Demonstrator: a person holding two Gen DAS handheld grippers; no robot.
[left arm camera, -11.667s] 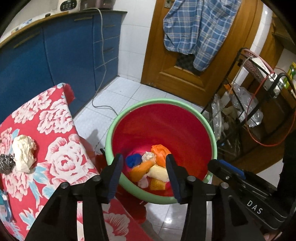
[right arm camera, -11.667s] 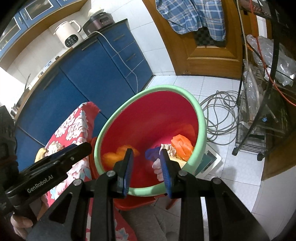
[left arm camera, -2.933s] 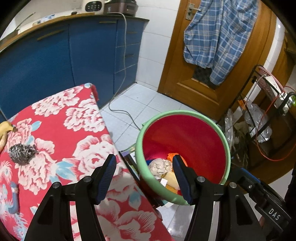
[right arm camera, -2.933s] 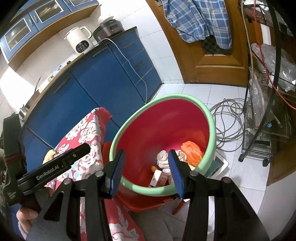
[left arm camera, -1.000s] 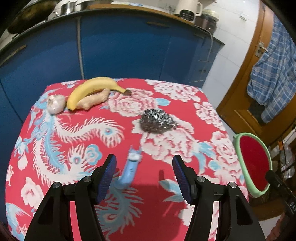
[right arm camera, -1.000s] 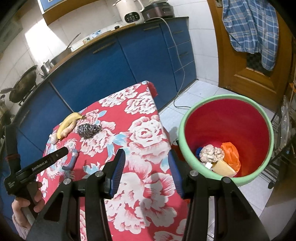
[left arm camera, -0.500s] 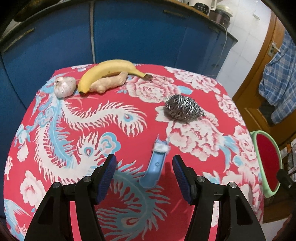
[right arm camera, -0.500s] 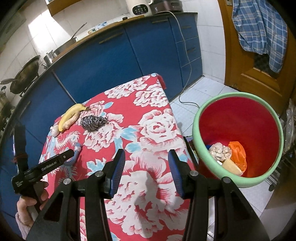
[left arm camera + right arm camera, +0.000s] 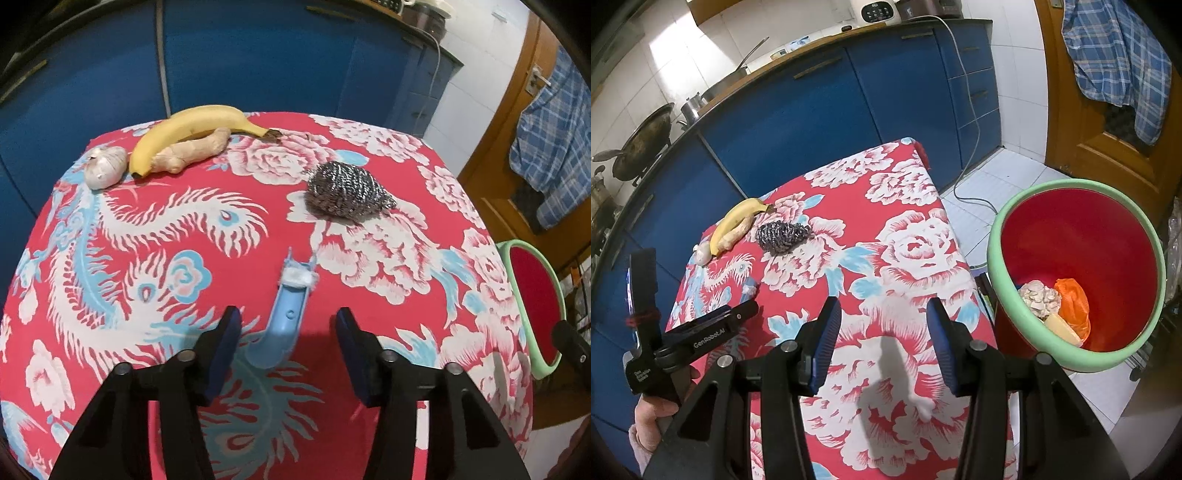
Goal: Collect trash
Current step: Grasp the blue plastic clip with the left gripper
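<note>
A curved light-blue plastic piece point(image 9: 282, 325) with a white wad at its tip lies on the red flowered tablecloth point(image 9: 155, 229). My left gripper point(image 9: 288, 345) points down at it with a pad on each side of its bend. The jaws are closing, and a gap still shows on both sides. A steel-wool scourer point(image 9: 347, 194) sits farther back to the right. Over bare cloth my right gripper point(image 9: 882, 341) stands open, nothing between its fingers. The red bucket with a green rim point(image 9: 1071, 183) stands on the floor right of the table, holding crumpled paper point(image 9: 1039, 297) and an orange bag point(image 9: 1071, 302).
A banana point(image 9: 192, 125), a ginger root point(image 9: 192, 149) and a garlic bulb point(image 9: 105, 166) lie at the table's far left corner. Blue cabinets point(image 9: 886, 96) stand behind the table. A wooden door point(image 9: 1078, 140) with a plaid shirt is at the right. A hand point(image 9: 653, 410) holds the left gripper.
My left gripper has sunk toward the blue piece, which now lies between its pads, and the jaws have narrowed. The right gripper's view has barely shifted.
</note>
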